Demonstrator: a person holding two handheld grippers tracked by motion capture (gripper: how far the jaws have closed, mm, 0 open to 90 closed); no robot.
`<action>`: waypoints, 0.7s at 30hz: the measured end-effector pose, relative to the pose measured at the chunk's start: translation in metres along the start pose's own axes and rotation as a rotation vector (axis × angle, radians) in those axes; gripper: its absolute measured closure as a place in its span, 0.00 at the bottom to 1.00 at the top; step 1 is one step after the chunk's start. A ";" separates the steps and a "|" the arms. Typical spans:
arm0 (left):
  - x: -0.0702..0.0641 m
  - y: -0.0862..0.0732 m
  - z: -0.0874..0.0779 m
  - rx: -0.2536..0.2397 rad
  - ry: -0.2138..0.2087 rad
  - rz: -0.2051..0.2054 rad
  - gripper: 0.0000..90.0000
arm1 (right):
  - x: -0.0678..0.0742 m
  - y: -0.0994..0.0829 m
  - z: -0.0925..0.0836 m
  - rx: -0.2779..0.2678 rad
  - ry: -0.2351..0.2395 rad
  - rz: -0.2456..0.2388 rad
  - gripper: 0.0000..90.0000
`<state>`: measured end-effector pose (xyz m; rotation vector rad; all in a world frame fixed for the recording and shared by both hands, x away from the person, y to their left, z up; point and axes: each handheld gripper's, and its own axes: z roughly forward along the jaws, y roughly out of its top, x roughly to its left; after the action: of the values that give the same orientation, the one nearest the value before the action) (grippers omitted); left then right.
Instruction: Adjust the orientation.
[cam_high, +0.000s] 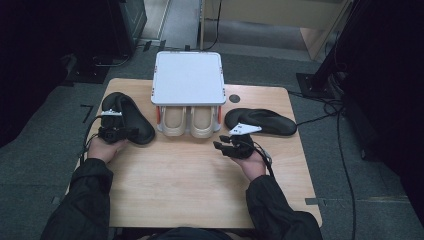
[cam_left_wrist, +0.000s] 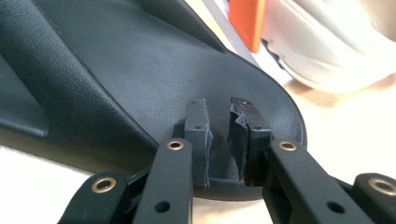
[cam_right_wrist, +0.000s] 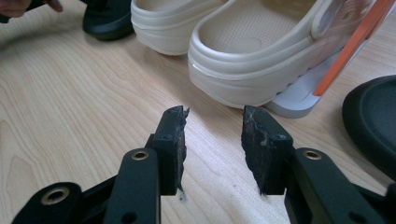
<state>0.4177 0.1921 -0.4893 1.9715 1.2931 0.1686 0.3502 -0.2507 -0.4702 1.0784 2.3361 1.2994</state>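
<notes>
A black slipper (cam_high: 131, 116) lies at the table's left. My left gripper (cam_high: 129, 133) is at its near end, and in the left gripper view the pads of that gripper (cam_left_wrist: 218, 116) pinch the rim of the slipper (cam_left_wrist: 116, 70). A second black slipper (cam_high: 262, 121) lies at the right. My right gripper (cam_high: 220, 142) hovers just left of it, open, with bare wood between its jaws (cam_right_wrist: 212, 123). It points at two cream clogs (cam_right_wrist: 261, 51) close ahead; the right slipper's edge (cam_right_wrist: 373, 116) shows at the right of that view.
A white rack (cam_high: 188, 77) with orange posts (cam_right_wrist: 355, 46) stands at the table's back middle, with the cream clogs (cam_high: 189, 121) tucked under it. Bare wood (cam_high: 190, 185) spreads across the front half. Cables trail over the floor to the right (cam_high: 340, 130).
</notes>
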 end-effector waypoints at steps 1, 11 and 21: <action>-0.001 -0.002 -0.001 -0.002 -0.004 -0.006 0.86 | -0.001 0.000 0.000 -0.002 0.000 0.000 0.67; -0.003 -0.009 -0.014 0.019 -0.028 -0.026 0.79 | -0.002 -0.001 0.005 0.008 0.006 0.021 0.67; 0.016 0.016 -0.036 -0.092 0.032 -0.025 0.68 | -0.006 -0.002 0.002 0.007 -0.006 0.034 0.67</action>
<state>0.4192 0.2208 -0.4580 1.8807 1.3068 0.2443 0.3543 -0.2543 -0.4734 1.1270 2.3293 1.2998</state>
